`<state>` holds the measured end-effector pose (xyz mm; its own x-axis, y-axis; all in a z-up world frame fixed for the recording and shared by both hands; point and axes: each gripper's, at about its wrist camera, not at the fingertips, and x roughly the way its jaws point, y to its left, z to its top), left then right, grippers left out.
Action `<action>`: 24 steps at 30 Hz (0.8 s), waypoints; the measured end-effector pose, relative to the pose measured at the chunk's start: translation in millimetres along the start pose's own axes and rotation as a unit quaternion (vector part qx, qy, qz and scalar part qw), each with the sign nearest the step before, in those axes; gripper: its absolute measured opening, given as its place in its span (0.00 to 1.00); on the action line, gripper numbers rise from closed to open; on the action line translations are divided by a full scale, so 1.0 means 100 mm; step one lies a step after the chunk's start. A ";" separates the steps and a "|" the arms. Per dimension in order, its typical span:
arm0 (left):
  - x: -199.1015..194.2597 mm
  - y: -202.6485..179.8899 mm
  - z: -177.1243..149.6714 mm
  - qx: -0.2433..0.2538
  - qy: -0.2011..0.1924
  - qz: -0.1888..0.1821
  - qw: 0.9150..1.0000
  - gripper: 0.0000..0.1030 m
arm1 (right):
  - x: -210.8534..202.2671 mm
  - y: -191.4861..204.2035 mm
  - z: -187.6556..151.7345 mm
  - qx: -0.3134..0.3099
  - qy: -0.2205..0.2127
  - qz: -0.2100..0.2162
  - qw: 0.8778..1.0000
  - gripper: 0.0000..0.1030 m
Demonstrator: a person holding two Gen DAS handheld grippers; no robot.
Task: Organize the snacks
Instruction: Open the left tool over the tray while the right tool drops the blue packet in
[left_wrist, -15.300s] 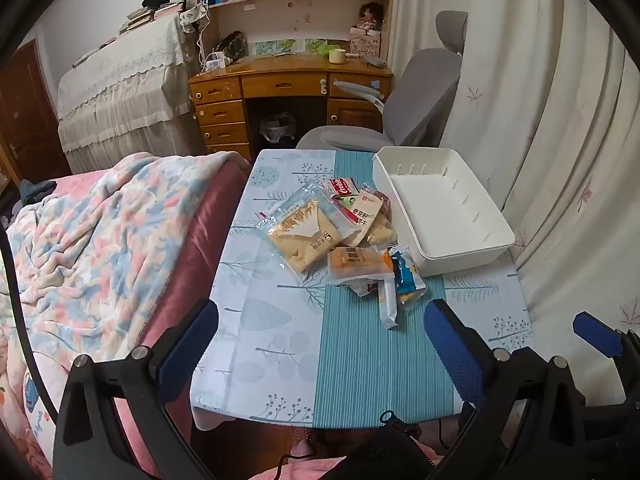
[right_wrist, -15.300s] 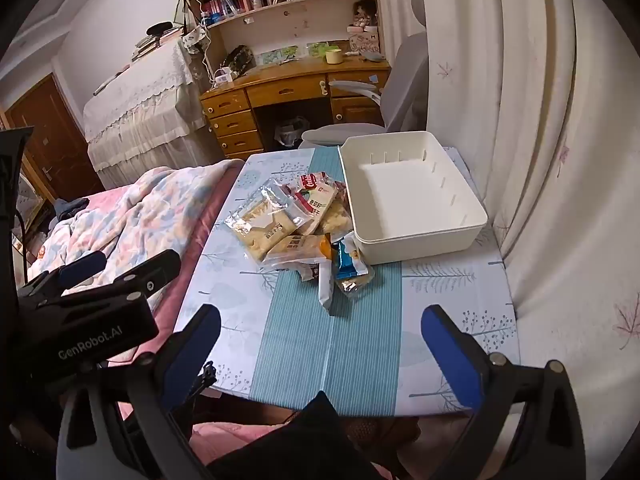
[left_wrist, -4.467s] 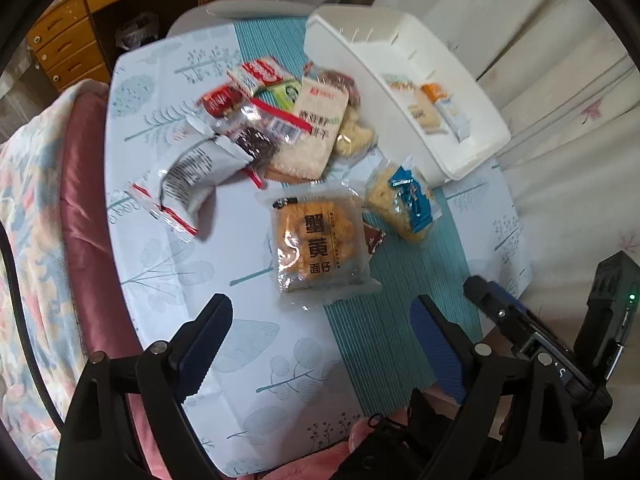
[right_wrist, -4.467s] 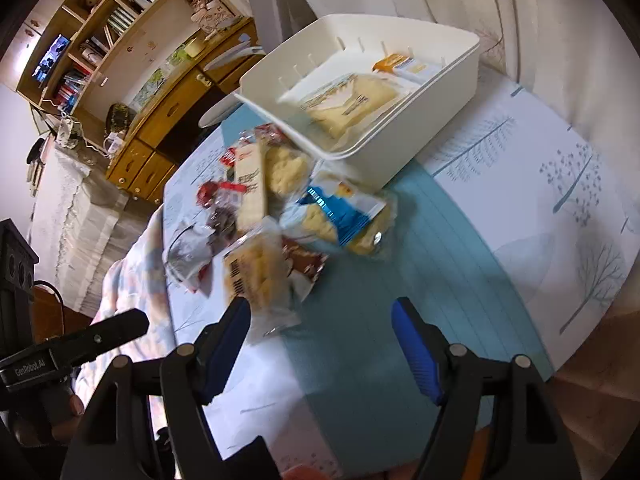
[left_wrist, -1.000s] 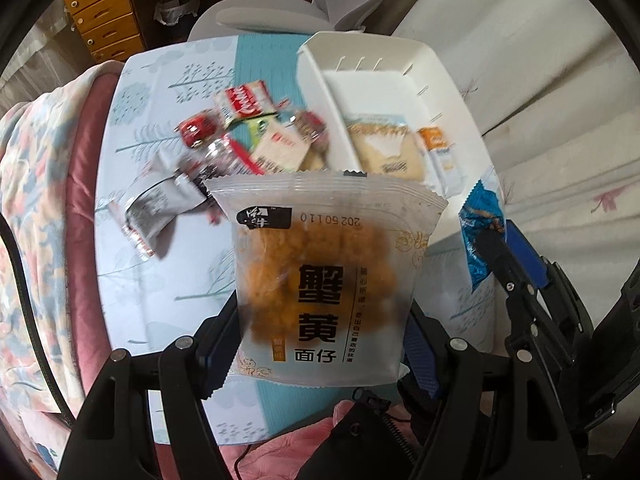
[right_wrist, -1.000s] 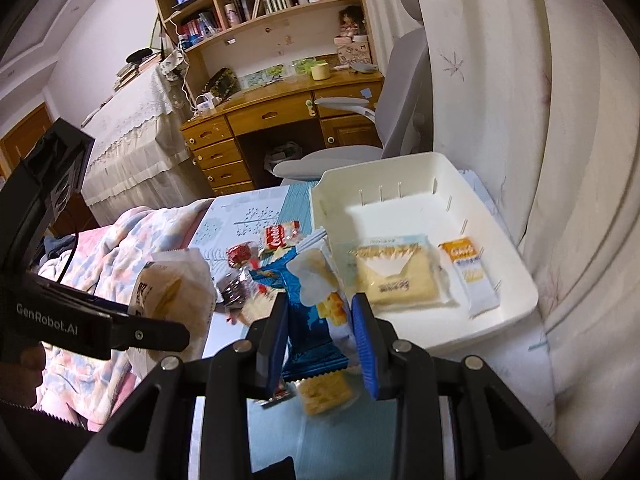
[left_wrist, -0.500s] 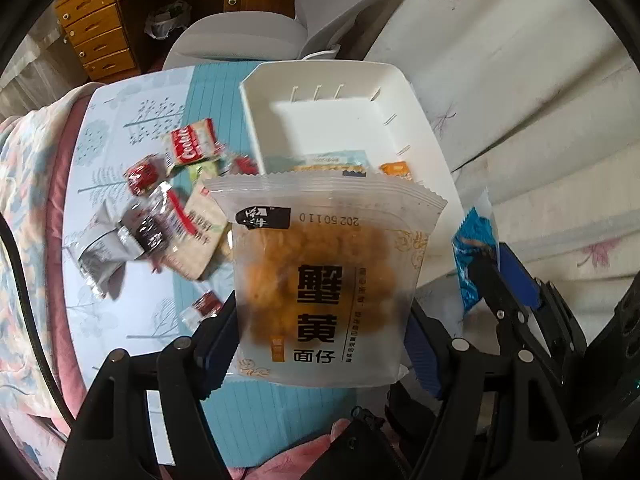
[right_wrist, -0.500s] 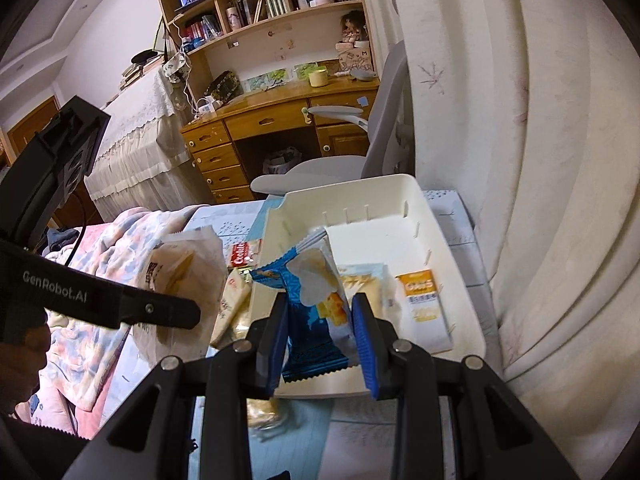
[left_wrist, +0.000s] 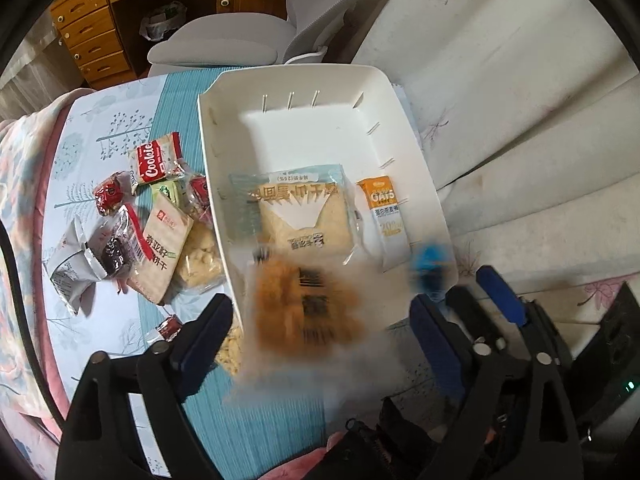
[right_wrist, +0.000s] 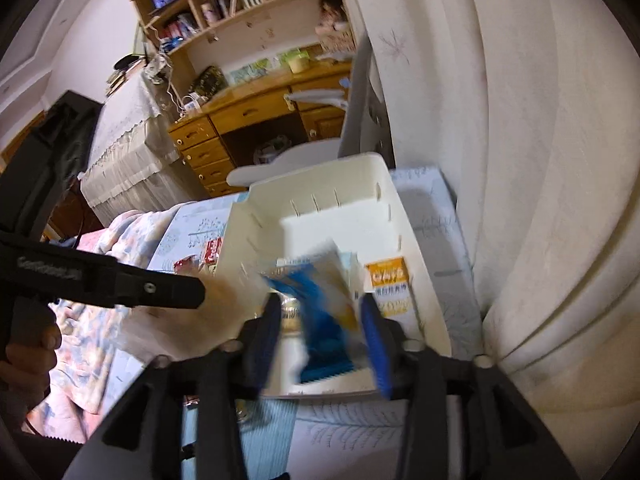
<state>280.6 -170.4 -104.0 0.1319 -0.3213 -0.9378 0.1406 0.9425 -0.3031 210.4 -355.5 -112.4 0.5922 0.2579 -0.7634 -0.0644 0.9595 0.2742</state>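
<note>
The white bin (left_wrist: pixel 208 152) holds a bread pack (left_wrist: pixel 304 212) and an orange oat bar (left_wrist: pixel 386 216). Over its near end my left gripper (left_wrist: pixel 320 330) has its jaws opening. The orange crab-roe snack bag (left_wrist: pixel 308 304) is a blur between them, loose from the pads. My right gripper (right_wrist: pixel 320 340) is opening too, above the bin's (right_wrist: pixel 316 176) near right corner. A blurred blue packet (right_wrist: pixel 320 312) slips between its fingers, next to the oat bar (right_wrist: pixel 390 284). That blue packet (left_wrist: pixel 430 268) also shows in the left wrist view.
Left of the bin, several snacks lie on the patterned table (left_wrist: pixel 120 128): a Cookie pack (left_wrist: pixel 154 162), a cracker pack (left_wrist: pixel 162 248), a silver wrapper (left_wrist: pixel 70 268). A grey chair (left_wrist: pixel 224 44) stands behind, a curtain (left_wrist: pixel 520 80) hangs on the right, and a blanket (left_wrist: pixel 16 200) lies at the left.
Both grippers moved over the bin's near end and opened. The orange bag and the blue packet, held firmly before, now blur and drop from the jaws.
</note>
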 end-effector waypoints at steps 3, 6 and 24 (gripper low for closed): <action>-0.05 -0.02 0.00 0.004 -0.012 -0.002 1.000 0.91 | 0.02 -0.06 -0.01 0.014 0.003 -0.001 1.000 0.69; -0.10 -0.03 -0.03 0.007 -0.020 -0.001 1.000 0.91 | 0.03 -0.10 -0.02 0.025 0.006 -0.002 1.000 0.71; -0.58 0.46 -0.59 0.005 -0.076 -0.027 0.997 0.91 | -0.08 0.12 -0.19 0.102 0.015 0.001 0.995 0.72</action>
<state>221.6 -102.9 -73.2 0.2717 -0.3826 -0.8831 0.1608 0.9227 -0.3503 189.4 -343.8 -113.6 0.5681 0.2650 -0.7791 0.1014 0.9170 0.3858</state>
